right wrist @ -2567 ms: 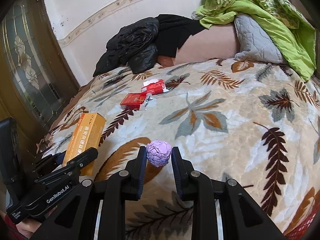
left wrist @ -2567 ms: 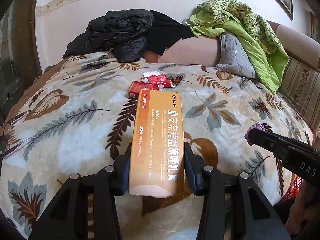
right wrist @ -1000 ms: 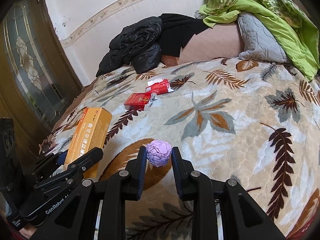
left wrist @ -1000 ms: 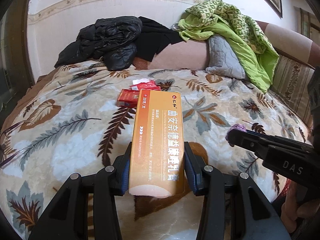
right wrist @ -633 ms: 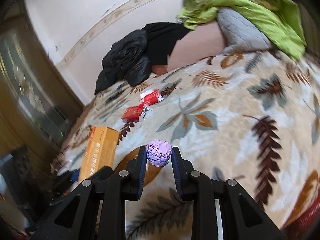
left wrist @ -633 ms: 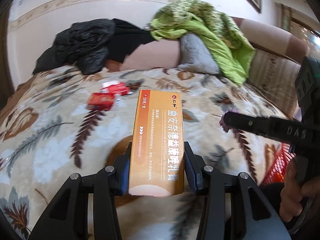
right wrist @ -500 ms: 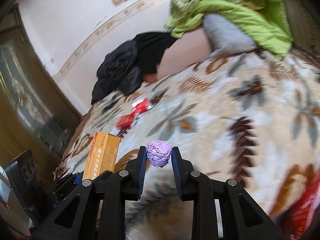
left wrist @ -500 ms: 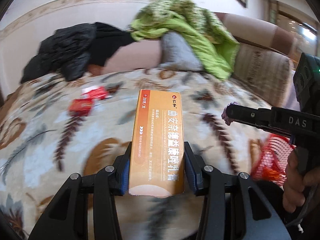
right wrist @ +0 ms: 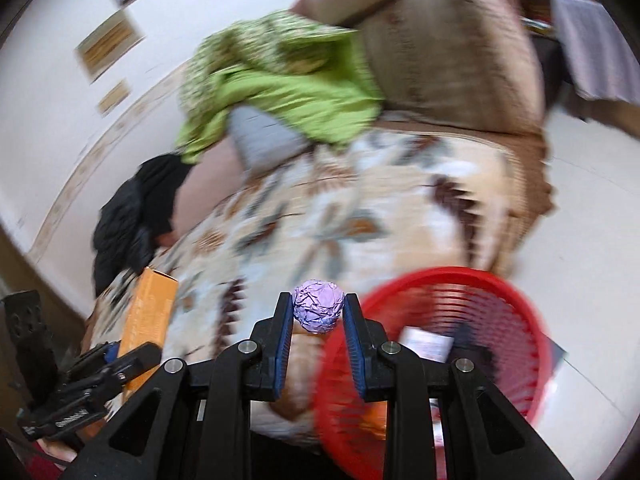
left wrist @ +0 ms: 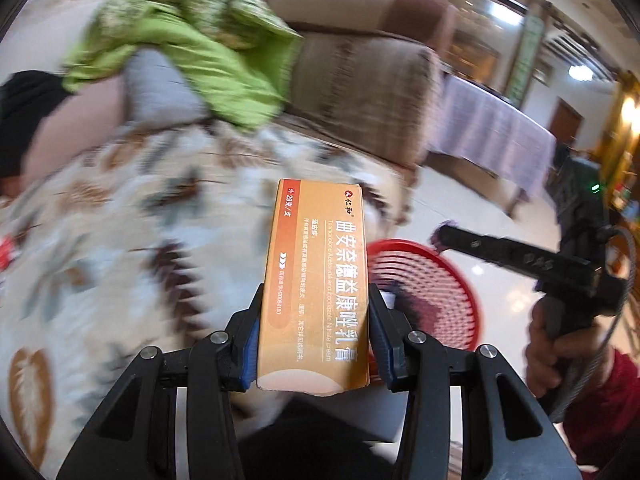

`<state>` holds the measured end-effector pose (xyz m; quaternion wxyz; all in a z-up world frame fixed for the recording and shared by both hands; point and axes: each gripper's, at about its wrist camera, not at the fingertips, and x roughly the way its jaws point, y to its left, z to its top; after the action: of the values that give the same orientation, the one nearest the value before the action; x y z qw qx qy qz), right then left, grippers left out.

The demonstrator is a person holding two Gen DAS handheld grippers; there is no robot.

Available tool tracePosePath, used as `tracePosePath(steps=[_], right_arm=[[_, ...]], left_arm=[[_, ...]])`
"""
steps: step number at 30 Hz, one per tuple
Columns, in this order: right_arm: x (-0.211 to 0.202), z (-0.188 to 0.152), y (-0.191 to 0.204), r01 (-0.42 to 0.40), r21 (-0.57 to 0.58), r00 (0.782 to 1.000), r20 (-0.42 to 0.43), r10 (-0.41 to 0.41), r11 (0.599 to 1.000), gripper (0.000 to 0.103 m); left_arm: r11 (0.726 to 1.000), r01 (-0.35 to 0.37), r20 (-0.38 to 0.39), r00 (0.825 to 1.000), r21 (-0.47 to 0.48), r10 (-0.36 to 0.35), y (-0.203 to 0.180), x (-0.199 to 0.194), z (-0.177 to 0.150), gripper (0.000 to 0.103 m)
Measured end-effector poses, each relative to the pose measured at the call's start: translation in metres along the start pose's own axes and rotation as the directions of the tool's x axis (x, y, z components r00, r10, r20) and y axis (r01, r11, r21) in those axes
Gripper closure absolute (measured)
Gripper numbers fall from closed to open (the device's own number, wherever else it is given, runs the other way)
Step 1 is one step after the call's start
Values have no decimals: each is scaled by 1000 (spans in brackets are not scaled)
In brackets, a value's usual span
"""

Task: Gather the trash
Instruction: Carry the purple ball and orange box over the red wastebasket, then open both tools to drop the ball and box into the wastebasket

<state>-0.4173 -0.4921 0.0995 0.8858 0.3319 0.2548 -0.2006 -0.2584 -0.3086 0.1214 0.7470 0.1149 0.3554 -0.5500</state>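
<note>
1. Left gripper [left wrist: 315, 336] is clamped on the big orange box [left wrist: 316, 280]; right gripper [right wrist: 319, 322] pinches the little purple foil ball [right wrist: 319, 306].
2. Red basket [right wrist: 516, 344] sits on the floor beside the sofa, already some trash inside.
3. Carry step, I'd say. Next: get over the basket, then let go.

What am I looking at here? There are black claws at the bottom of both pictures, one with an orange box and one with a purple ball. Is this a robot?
No robot: a person holds a hand-worked claw in each hand, with a camera on each looking along its two fingers. One picture is from the left gripper, clamped on an orange medicine box. The other is from the right gripper, clamped on a crumpled purple foil ball. Ahead lies a sofa under a leaf-patterned blanket, with a green quilt piled at the back. A red basket stands on the floor beside it, seemingly for the trash.
</note>
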Motion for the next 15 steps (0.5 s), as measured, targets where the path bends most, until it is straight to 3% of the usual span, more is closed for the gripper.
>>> tracePosePath(steps=[5, 6, 8, 11, 15], right_arm=[[-10, 6, -40, 78, 78, 997, 12, -79, 994, 71], [-11, 7, -44, 94, 84, 995, 12, -95, 992, 68], [-14, 8, -52, 116, 102, 993, 17, -118, 988, 46], [-16, 8, -54, 115, 102, 993, 24, -118, 988, 44], [-6, 8, -44, 72, 105, 997, 14, -74, 992, 44]], left_arm=[[992, 97, -85, 992, 80, -91, -52, 46, 17, 58], [991, 104, -98, 991, 86, -96, -58, 53, 18, 49], [991, 98, -116, 989, 87, -88, -64, 63, 19, 37], [992, 100, -103, 991, 76, -91, -59, 60, 17, 37], [998, 46, -80, 996, 35, -43, -33, 45, 11, 37]])
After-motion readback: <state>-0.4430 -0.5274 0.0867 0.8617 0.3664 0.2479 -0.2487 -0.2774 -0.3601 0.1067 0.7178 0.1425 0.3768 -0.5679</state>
